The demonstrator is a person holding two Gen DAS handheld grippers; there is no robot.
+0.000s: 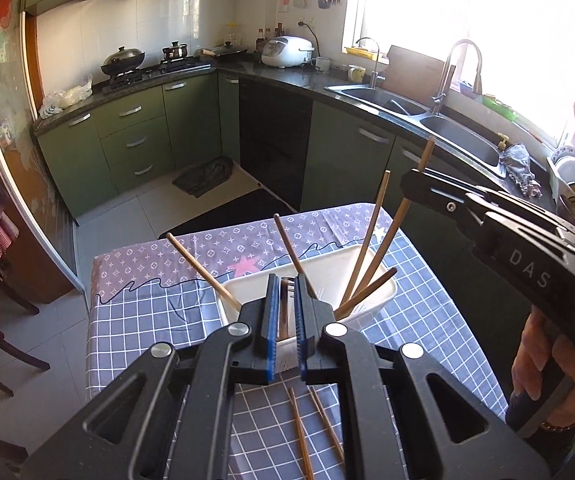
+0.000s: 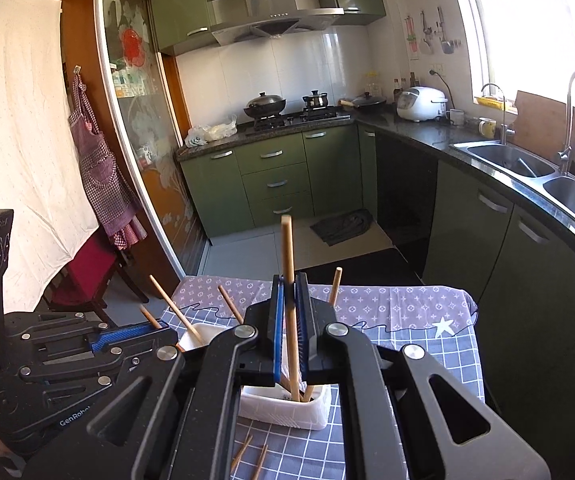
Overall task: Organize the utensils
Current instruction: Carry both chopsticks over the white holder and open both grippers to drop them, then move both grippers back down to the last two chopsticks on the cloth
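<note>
A white plastic basket (image 1: 371, 300) (image 2: 287, 412) stands on the checked tablecloth with several wooden chopsticks leaning in it. My left gripper (image 1: 286, 280) (image 2: 167, 330) hangs over the basket's near side. Its blue pads stand slightly apart around an upright chopstick (image 1: 284, 312), and a sliver of gap shows on each side of it. My right gripper (image 2: 290, 280) (image 1: 409, 180) is shut on a long chopstick (image 2: 288, 248) that points steeply up, with its lower end down in the basket. Loose chopsticks (image 1: 303, 432) (image 2: 247, 456) lie on the cloth in front of the basket.
The small table (image 1: 135, 320) ends close behind the basket and on both sides. A hand (image 1: 547, 380) grips the right gripper's handle. Green cabinets, a sink (image 1: 387, 96) and a stove line the far walls. A red chair (image 2: 87, 268) stands to the left.
</note>
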